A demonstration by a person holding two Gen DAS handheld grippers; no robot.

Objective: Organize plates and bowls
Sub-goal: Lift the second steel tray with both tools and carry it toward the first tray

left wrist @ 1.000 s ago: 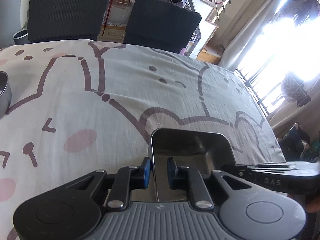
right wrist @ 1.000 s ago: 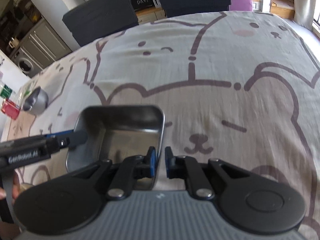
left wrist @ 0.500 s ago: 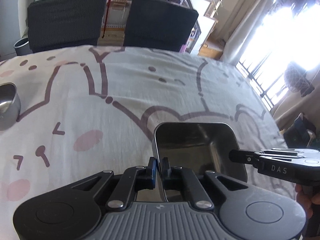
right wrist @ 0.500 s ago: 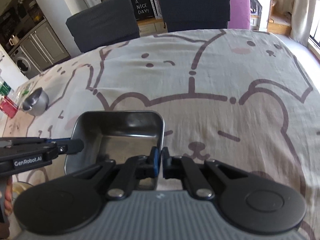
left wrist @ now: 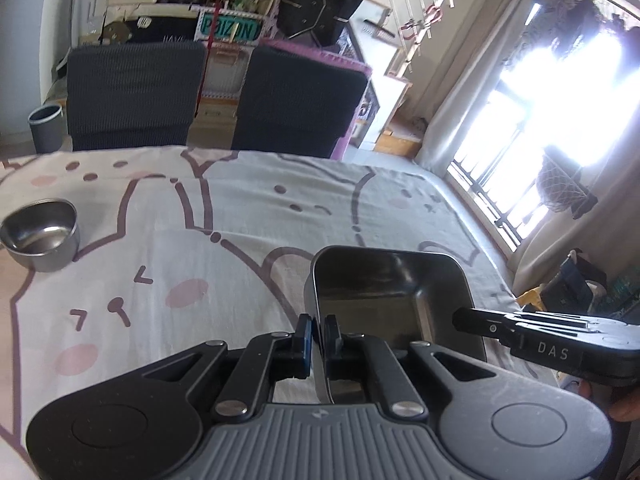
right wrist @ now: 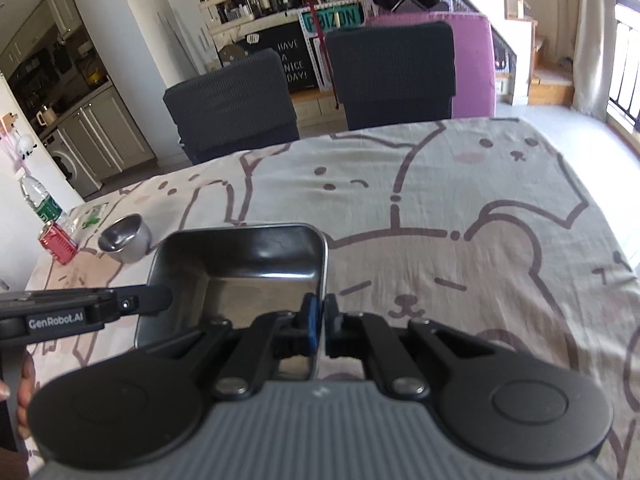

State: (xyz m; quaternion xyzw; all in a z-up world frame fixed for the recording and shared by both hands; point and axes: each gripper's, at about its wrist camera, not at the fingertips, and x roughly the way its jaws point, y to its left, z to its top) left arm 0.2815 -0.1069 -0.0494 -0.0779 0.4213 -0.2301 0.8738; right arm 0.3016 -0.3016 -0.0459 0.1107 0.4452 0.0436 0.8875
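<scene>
A rectangular steel tray [left wrist: 384, 288] [right wrist: 244, 268] is held between both grippers above the bear-print tablecloth. My left gripper [left wrist: 319, 330] is shut on the tray's left wall. My right gripper [right wrist: 320, 320] is shut on the tray's right wall. Each gripper shows in the other's view, the right one [left wrist: 520, 330] and the left one [right wrist: 132, 302]. A small round steel bowl [left wrist: 40, 234] [right wrist: 124, 236] stands on the cloth at the far left.
A red can [right wrist: 58, 242] and a water bottle [right wrist: 40, 202] stand at the table's left end. Two dark chairs [right wrist: 312, 88] stand behind the far edge. The window [left wrist: 540, 120] is on the right.
Both grippers closed onto the tray's side walls and raised it off the cloth. The views tilted up, so the bowl and the room came into sight.
</scene>
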